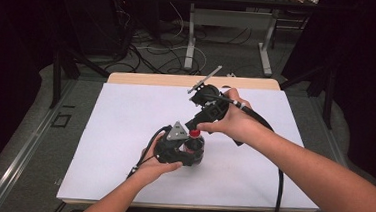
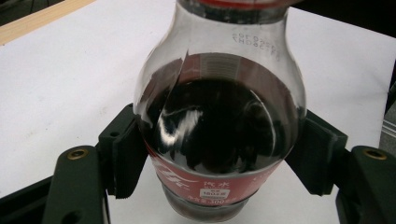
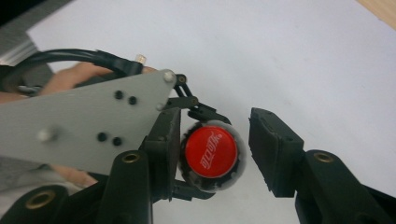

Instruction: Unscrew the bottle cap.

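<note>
The cola bottle [image 2: 219, 135] is clamped at its belly by the left gripper [image 2: 219, 154]. The red cap [image 3: 211, 151] is straddled by the right gripper [image 3: 215, 149], jaws apart, one seemingly touching.

One cola bottle [image 1: 194, 145] with one red cap [image 3: 211, 151], one white sheet [image 1: 125, 116] on one table [image 1: 148, 78], and my two grippers: left gripper [image 2: 215, 154], right gripper [image 3: 212, 154].

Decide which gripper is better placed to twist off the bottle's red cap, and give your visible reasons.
Right. The right gripper hangs over the red cap, jaws open either side of it. The left gripper is clamped on the bottle, steadying it.
</note>
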### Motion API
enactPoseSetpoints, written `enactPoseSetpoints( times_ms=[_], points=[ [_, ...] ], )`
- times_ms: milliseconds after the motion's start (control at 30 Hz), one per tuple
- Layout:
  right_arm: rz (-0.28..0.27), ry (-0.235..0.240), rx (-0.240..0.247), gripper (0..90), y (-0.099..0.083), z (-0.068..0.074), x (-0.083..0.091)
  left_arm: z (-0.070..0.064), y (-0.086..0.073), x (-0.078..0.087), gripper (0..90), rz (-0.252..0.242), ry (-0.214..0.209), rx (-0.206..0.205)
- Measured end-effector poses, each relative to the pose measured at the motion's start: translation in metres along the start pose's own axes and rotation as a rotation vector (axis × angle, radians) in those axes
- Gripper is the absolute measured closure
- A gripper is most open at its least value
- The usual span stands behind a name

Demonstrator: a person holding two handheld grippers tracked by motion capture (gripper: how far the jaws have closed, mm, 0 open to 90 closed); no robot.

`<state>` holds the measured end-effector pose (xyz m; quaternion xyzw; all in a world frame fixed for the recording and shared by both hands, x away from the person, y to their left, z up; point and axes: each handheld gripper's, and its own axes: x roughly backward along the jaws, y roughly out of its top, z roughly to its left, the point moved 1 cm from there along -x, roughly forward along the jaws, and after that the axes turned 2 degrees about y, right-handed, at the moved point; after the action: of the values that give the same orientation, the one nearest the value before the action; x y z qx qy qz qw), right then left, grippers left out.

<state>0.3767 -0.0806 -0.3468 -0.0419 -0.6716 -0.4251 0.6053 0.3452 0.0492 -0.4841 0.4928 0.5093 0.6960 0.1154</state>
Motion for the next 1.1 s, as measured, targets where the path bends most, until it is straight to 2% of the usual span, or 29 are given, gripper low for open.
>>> enactPoseSetpoints(
  times_ms=[67, 133, 267, 367, 500, 567, 600, 633, 667, 700, 733, 767, 800, 867, 900, 967, 1067, 1100],
  points=[
    [0.013, 0.004, -0.025, 55.1, 0.000, 0.000, -0.003, 0.000, 0.000, 0.001, 30.0, 0.007, 0.002, -0.011],
    [0.022, -0.011, -0.042, 54.7, 0.000, 0.001, -0.005, 0.000, 0.000, 0.001, 30.0, 0.003, 0.000, 0.002],
    [0.048, 0.013, -0.061, 54.1, -0.002, -0.002, -0.011, 0.001, 0.001, 0.001, 30.0, -0.002, 0.002, 0.009],
    [0.042, 0.019, -0.051, 60.3, -0.003, -0.002, -0.013, 0.001, 0.001, 0.001, 30.0, -0.003, 0.004, 0.010],
    [0.037, 0.032, 0.016, 60.8, -0.002, -0.001, -0.014, 0.002, 0.001, 0.002, 30.0, -0.002, -0.003, 0.011],
    [0.034, 0.058, 0.090, 60.9, -0.002, -0.003, -0.014, 0.001, 0.000, 0.002, 30.0, 0.006, -0.006, -0.005],
    [0.040, 0.084, 0.088, 60.9, -0.002, -0.004, -0.015, 0.000, 0.000, 0.002, 30.0, 0.002, -0.003, -0.001],
    [0.074, 0.119, 0.197, 61.0, 0.000, -0.006, -0.014, 0.000, 0.000, 0.001, 30.0, 0.001, -0.007, 0.004],
    [0.074, 0.119, 0.197, 61.0, 0.000, -0.006, -0.014, 0.000, 0.000, 0.001, 30.0, 0.012, -0.015, -0.006],
    [0.080, 0.122, 0.249, 61.2, 0.001, -0.008, -0.014, -0.002, 0.000, 0.001, 30.0, 0.008, -0.020, 0.005],
    [0.097, 0.159, 0.354, 61.3, 0.003, -0.010, -0.015, -0.002, -0.001, 0.001, 30.0, 0.015, -0.021, 0.002],
    [0.097, 0.159, 0.354, 61.3, 0.003, -0.010, -0.015, -0.003, -0.001, 0.000, 30.0, 0.015, -0.028, 0.006],
    [0.112, 0.174, 0.384, 61.3, 0.003, -0.011, -0.015, -0.003, -0.001, 0.000, 30.0, 0.015, -0.028, 0.000],
    [0.122, 0.211, 0.462, 61.3, 0.004, -0.013, -0.016, -0.003, -0.001, 0.000, 30.0, 0.011, -0.027, -0.008],
    [0.124, 0.222, 0.479, 61.3, 0.005, -0.014, -0.016, -0.003, -0.001, 0.000, 30.0, 0.013, -0.026, -0.011],
    [0.123, 0.241, 0.572, 61.3, 0.005, -0.015, -0.017, -0.003, -0.001, 0.000, 30.0, 0.018, -0.028, -0.025],
    [0.132, 0.242, 0.622, 60.9, 0.005, -0.013, -0.016, -0.004, -0.001, -0.001, 30.1, 0.011, -0.033, -0.011],
    [0.132, 0.240, 0.617, 60.5, 0.004, -0.012, -0.016, -0.005, -0.001, 0.000, 30.0, 0.013, -0.037, 0.000]
  ],
)
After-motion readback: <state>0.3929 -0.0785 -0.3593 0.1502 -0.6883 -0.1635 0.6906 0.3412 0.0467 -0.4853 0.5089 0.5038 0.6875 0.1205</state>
